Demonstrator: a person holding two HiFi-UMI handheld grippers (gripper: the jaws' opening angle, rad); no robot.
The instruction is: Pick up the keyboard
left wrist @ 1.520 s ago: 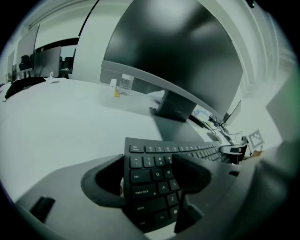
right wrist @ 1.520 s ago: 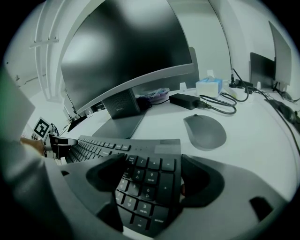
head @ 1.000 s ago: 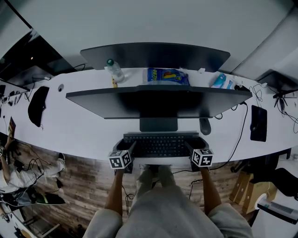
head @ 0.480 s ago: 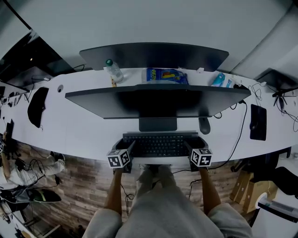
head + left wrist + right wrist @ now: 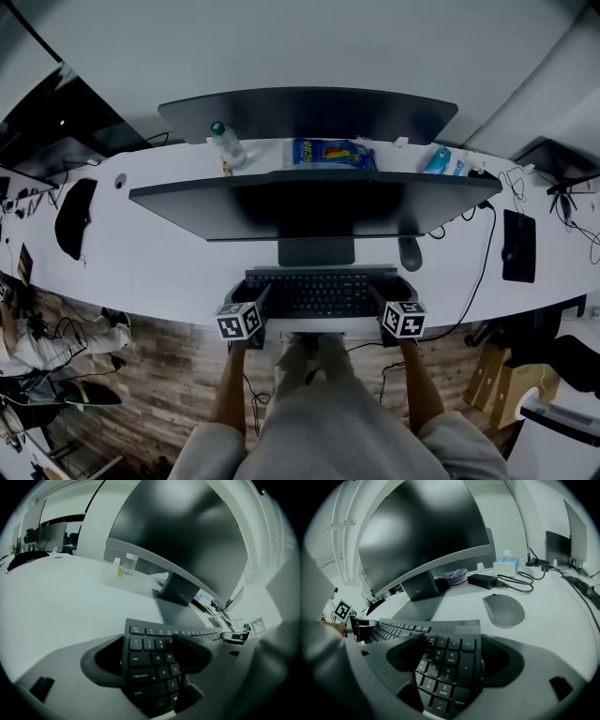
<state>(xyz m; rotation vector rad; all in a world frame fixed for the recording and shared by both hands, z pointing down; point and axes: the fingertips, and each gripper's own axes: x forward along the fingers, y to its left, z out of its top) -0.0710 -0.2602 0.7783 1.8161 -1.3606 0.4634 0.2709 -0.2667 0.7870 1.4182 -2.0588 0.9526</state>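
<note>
The keyboard (image 5: 314, 292) is lying along the front edge of the desk (image 5: 169, 253), just in front of the monitor stand (image 5: 316, 251), with the mouse (image 5: 504, 610) sitting off its right end. The left gripper (image 5: 150, 648) is clamping the keyboard's left end and the right gripper (image 5: 452, 656) its right end, keys showing between each pair of jaws. The grasping step is looking finished. The next move is calling for both ends rising together and level, without loosening either grip.
</note>
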